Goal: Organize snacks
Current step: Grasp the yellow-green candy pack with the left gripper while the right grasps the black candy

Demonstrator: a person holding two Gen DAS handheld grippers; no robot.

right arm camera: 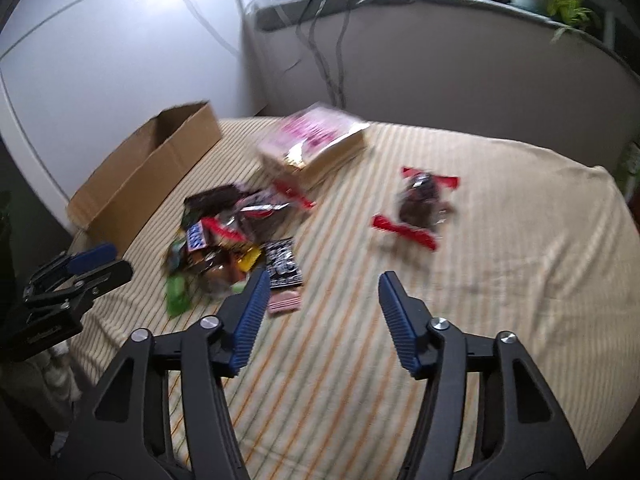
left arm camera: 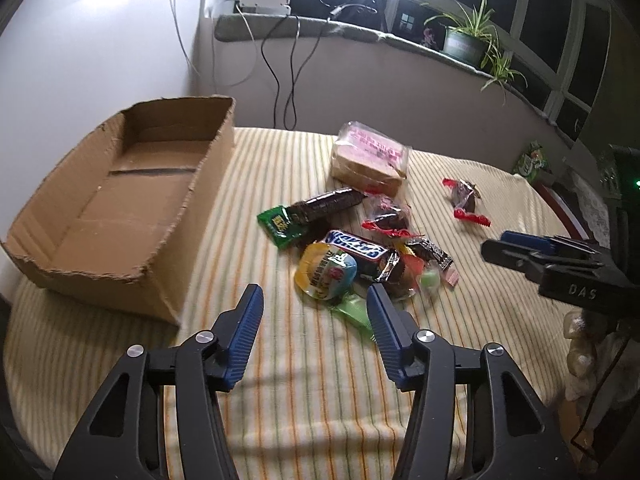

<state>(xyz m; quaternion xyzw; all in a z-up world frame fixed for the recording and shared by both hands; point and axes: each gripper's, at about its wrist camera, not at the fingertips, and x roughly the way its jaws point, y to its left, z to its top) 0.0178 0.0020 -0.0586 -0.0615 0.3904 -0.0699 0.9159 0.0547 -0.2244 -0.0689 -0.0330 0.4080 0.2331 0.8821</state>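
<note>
A pile of snacks lies on the striped cloth: a Snickers bar [left arm camera: 357, 249], a round jelly cup [left arm camera: 325, 271], a green-ended dark wafer pack [left arm camera: 316, 210] and a wrapped bread pack [left arm camera: 370, 158]. A red-ended candy [left arm camera: 466, 204] lies apart to the right. An open, empty cardboard box [left arm camera: 120, 200] stands at the left. My left gripper [left arm camera: 314, 304] is open and empty, just short of the jelly cup. My right gripper [right arm camera: 322, 284] is open and empty above bare cloth, between the pile [right arm camera: 232, 236] and the lone candy [right arm camera: 418, 204]. The right wrist view is blurred.
A windowsill with a potted plant [left arm camera: 466, 42], a white box [left arm camera: 264, 2] and hanging cables [left arm camera: 280, 64] runs behind the table. Green packets [left arm camera: 534, 160] lie at the far right edge. The right gripper shows in the left wrist view [left arm camera: 532, 256].
</note>
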